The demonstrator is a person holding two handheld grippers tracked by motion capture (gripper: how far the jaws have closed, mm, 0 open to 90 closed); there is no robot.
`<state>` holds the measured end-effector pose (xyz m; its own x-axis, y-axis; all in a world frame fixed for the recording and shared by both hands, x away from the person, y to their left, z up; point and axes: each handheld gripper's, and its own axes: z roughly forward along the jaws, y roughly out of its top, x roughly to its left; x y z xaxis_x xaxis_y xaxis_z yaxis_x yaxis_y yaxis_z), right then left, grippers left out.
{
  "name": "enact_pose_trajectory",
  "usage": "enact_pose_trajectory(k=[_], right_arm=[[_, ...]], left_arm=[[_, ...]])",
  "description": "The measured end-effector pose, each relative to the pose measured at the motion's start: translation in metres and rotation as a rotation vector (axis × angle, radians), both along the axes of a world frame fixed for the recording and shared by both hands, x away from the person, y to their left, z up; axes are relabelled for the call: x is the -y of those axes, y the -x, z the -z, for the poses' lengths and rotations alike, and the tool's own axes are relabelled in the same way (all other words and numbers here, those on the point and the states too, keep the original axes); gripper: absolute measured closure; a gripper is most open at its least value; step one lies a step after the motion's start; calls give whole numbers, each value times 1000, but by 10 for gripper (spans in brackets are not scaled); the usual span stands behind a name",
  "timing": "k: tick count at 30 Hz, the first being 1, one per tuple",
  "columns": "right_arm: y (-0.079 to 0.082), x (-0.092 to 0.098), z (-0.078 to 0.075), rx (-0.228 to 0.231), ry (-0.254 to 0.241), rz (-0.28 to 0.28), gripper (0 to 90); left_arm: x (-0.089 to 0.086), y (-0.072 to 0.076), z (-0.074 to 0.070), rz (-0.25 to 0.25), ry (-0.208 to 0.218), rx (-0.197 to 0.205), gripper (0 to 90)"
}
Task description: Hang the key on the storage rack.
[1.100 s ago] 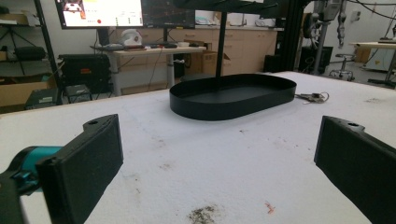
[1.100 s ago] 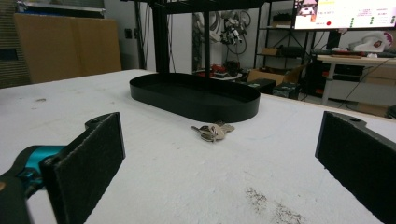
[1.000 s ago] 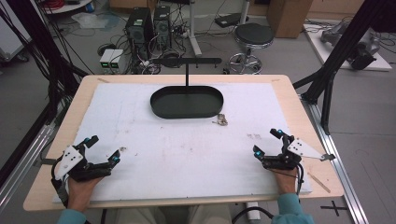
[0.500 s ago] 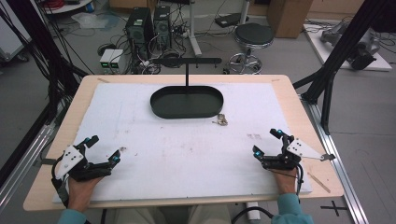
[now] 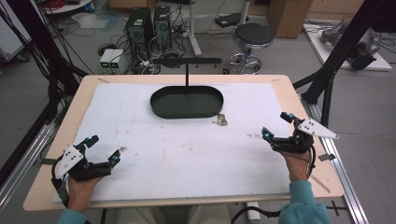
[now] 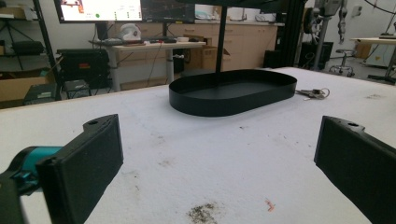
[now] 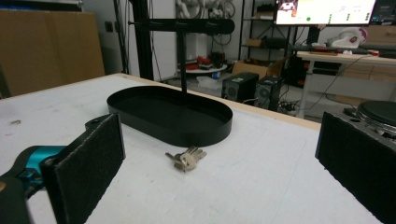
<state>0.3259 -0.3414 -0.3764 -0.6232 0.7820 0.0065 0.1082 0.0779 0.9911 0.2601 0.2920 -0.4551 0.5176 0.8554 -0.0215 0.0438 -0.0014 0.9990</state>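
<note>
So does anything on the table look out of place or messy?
The bunch of keys lies loose on the white mat, just outside the black oval tray rather than in it. The mat also carries dirt smudges and a small red mark near the left hand-held gripper.

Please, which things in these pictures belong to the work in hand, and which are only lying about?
Belong to the work:
- bunch of keys, lying on the white mat beside the tray
- black oval tray with its T-shaped stand, nothing in it
- left hand-held gripper and right hand-held gripper, both open

Only lying about:
- round stool
- computer towers on the floor
- cardboard box
</note>
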Motion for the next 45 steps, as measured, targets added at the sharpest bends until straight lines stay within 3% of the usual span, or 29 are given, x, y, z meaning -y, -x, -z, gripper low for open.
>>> enact_pose_trajectory(k=[1, 2, 4, 5, 8, 10, 11, 15, 16, 18, 31, 34, 45], right_arm=[[0, 0, 0, 0, 0, 0, 5], [-7, -2, -15, 2, 34, -3, 6], [-11, -4, -22, -6, 51, -12, 6], [-19, -8, -34, -26, 85, -31, 6], [-28, -12, -43, -54, 103, -54, 5], [-44, -17, -53, -92, 146, -77, 5], [-44, -17, -53, -92, 146, -77, 5], [-68, -25, -60, -181, 170, -111, 5], [-68, -25, -60, -181, 170, -111, 5], [-81, -32, -61, -229, 221, -129, 6], [-121, -68, -48, -352, 371, -220, 6], [-125, -72, -45, -359, 375, -227, 6], [-139, -90, -23, -442, 468, -267, 6]], left_arm=[[0, 0, 0, 0, 1, -1, 17], [0, 0, 0, 0, 0, -2, 17], [0, 0, 0, 0, -1, -4, 17], [0, -1, 0, 1, -2, -5, 17], [0, -1, 0, -1, 1, -5, 17], [0, -1, 0, -2, 1, -6, 17], [0, -1, 0, -3, -1, -7, 17], [0, -1, 0, -3, 0, -9, 17], [0, -1, 0, -3, 0, -9, 17], [0, -1, 0, -3, -1, -9, 17], [1, -1, 0, -3, -4, -13, 17], [1, -1, 0, -4, -6, -13, 17], [1, -1, 0, -3, -6, -14, 17]])
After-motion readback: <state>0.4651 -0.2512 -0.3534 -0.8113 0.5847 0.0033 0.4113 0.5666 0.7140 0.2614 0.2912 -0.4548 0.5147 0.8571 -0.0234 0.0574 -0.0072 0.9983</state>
